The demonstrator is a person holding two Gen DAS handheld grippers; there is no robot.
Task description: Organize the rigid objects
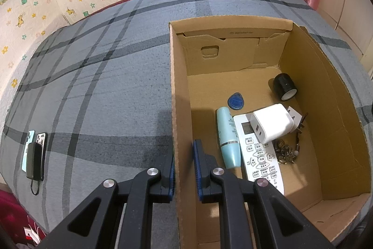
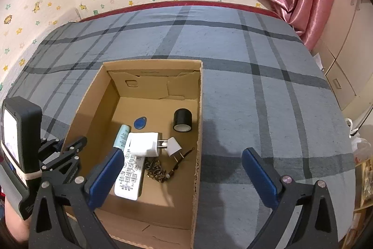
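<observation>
in the left wrist view the left gripper [image 1: 184, 155] has its two blue pads closed on the left wall of the cardboard box [image 1: 173, 90], which sits on the plaid bed cover [image 1: 98, 90]; a white charger [image 1: 271, 123] lies across the remote [image 1: 260, 153], beside a teal bottle [image 1: 227, 139]. in the right wrist view the right gripper [image 2: 184, 169] is spread wide and holds nothing, one finger over the box interior, the other outside its right wall, with a black tape roll [image 2: 182, 120] toward the box's far right corner.

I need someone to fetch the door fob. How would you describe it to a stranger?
Look in the cardboard box on the plaid bed. The blue key fob lies flat on its floor, just beyond the teal bottle. It is the only small, blue, teardrop-shaped tag.
</observation>
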